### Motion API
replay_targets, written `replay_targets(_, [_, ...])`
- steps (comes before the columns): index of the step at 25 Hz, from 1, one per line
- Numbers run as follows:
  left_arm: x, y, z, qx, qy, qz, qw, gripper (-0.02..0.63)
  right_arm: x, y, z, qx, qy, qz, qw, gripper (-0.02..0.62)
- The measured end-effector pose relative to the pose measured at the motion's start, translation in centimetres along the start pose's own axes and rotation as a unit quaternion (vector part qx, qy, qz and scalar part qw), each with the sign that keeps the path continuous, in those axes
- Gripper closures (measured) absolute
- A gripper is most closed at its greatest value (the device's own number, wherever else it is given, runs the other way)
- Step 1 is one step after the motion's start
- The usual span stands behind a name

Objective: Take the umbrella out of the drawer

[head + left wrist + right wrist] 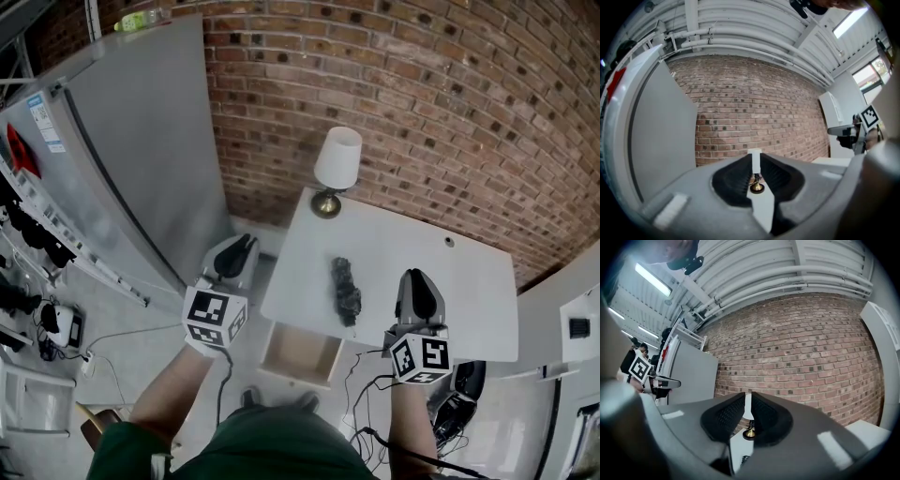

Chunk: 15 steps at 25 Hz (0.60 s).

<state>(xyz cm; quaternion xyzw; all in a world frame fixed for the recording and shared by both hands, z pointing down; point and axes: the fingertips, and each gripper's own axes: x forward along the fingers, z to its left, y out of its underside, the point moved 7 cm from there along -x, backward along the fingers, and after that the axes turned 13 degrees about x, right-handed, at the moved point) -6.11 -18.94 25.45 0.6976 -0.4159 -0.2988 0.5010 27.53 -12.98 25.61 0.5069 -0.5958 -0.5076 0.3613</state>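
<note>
Drawer pulled open under the front edge of the white table, pale wooden bottom in view. Dark folded umbrella on the tabletop just behind the drawer, not in it. Left gripper level beside the table's left edge, jaws a narrow slit apart, gripping nothing. Right gripper level above the tabletop, right of the umbrella and apart from it, jaws likewise barely parted, nothing between them. Lamp at the table's back corner by the brick wall; tall grey cabinet at left; cables on the floor.
</note>
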Motion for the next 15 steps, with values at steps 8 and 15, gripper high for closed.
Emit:
replay_targets(8, [0.18, 0.14, -0.27, 0.001, 0.002, 0.003, 1.0000, 0.560, -0.16, 0.16, -0.28, 0.001, 0.003, 0.003, 1.000, 0.555])
replay_targets(15, [0.55, -0.08, -0.56, 0.002, 0.000, 0.004, 1.0000, 0.560, -0.12, 0.03, -0.72, 0.000, 0.001, 0.001, 1.000, 0.555])
